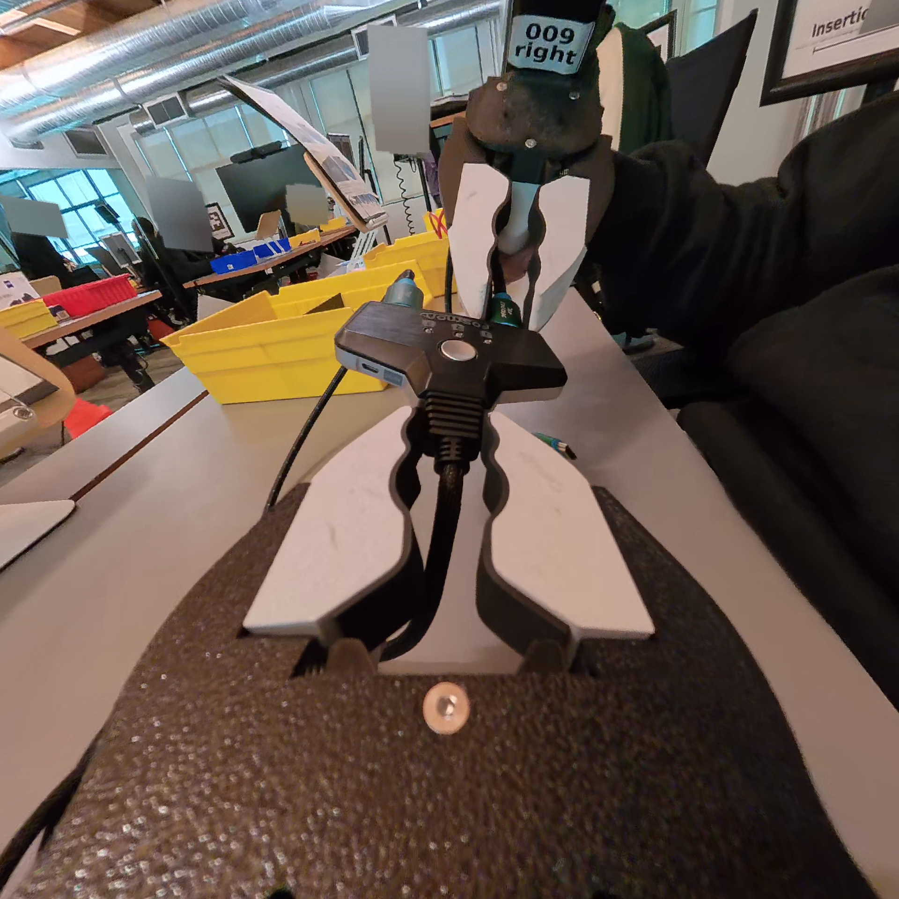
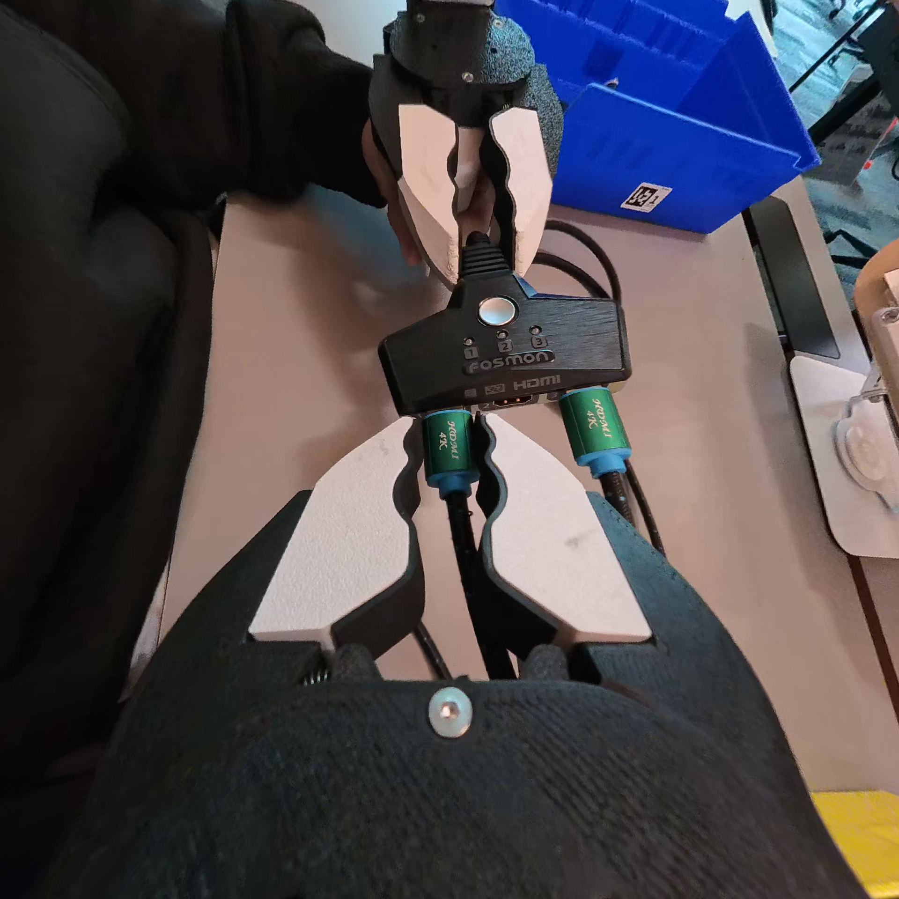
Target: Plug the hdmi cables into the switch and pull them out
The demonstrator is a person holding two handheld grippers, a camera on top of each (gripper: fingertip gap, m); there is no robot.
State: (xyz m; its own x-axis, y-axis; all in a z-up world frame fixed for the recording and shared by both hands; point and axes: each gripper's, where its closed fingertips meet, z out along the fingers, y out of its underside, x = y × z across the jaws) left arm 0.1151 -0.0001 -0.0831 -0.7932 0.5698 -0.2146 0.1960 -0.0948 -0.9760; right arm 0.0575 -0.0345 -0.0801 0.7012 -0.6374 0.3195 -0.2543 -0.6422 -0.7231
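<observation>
The black HDMI switch (image 1: 452, 350) is over the grey table, and it also shows in the right wrist view (image 2: 506, 350). My left gripper (image 1: 455, 433) is shut on the ribbed strain relief (image 1: 455, 413) of the switch's own cable. My right gripper (image 2: 445, 430) is shut on a green HDMI plug (image 2: 447, 447) that sits in the switch's left port. A second green plug (image 2: 593, 428) sits in the right port. The middle port (image 2: 511, 403) is empty. In the left wrist view the right gripper (image 1: 506, 311) points down onto its plug (image 1: 503, 311).
A third green plug (image 1: 554, 443) lies loose on the table by the switch. Yellow bins (image 1: 272, 350) stand beyond the switch, and a blue bin (image 2: 681, 146) stands behind the left gripper. A white device on a plate (image 2: 866, 438) sits at the right. Black cables loop on the table.
</observation>
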